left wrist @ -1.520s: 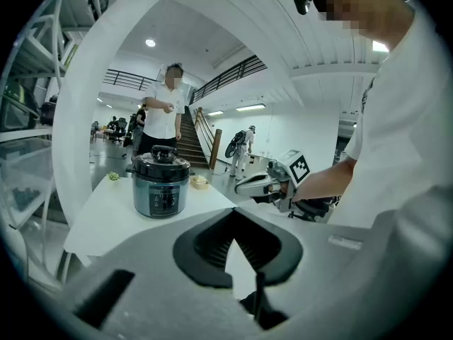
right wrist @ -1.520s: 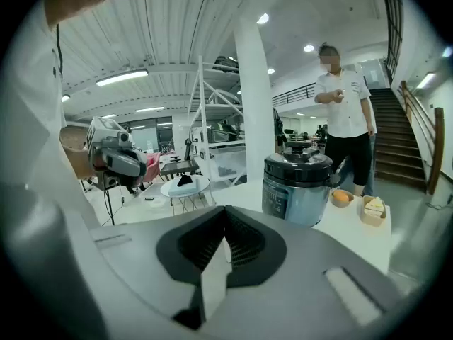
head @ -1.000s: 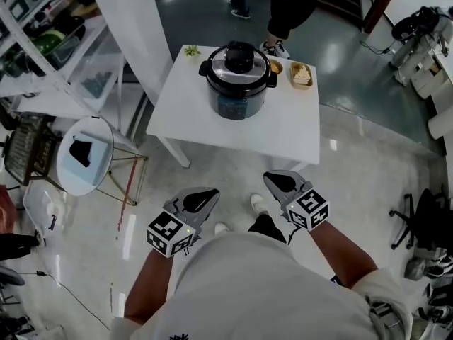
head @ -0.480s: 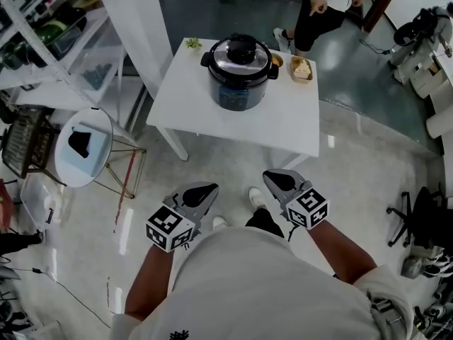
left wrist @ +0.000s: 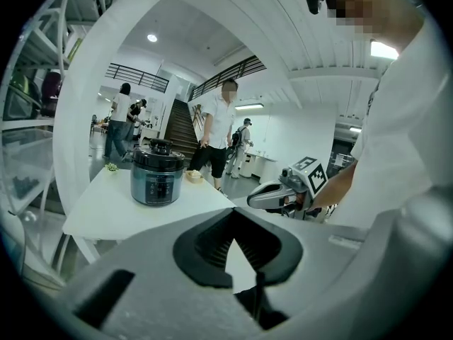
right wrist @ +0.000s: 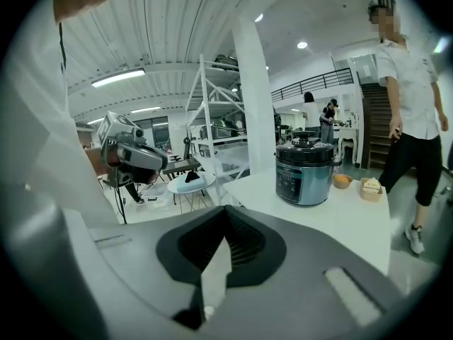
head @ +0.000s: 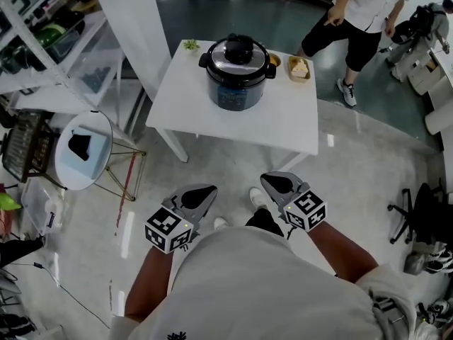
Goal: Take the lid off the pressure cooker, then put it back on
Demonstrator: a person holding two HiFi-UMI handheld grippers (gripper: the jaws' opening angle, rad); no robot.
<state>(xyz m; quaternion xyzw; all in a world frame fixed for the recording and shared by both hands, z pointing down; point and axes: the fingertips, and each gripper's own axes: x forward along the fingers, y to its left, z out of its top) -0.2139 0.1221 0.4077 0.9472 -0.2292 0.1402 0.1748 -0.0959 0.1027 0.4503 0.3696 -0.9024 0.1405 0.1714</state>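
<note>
1. Polished grey floor (head: 212, 168) lies between the person and a white table (head: 283, 129). The person stands well back from it.
2. The pressure cooker (head: 239, 83) stands upright near the table's far edge. Its lid (head: 239, 57) sits on top, black knob uppermost.
3. From this distance, it cannot be told whether the lid is turned fully home.
4. This state fits two stages: a cooker yet to be opened, or one closed again after opening.
5. The left gripper (head: 202, 193) is held low at the person's waist. Its jaws are clenched together with nothing between them.
6. The right gripper (head: 273, 183) is held alongside, jaws likewise clenched and empty.
7. Hazards, judged from this position:
   - A bystander (head: 364, 13) is walking close to the table's far right corner and could enter the reach path.
   - A small bowl (head: 274, 61) and a food container (head: 300, 69) sit just beside the cooker. A wide swing of either gripper could knock them.
   - Any twist applied to the lid without bracing the body could turn or slide the cooker on the smooth table.
</note>
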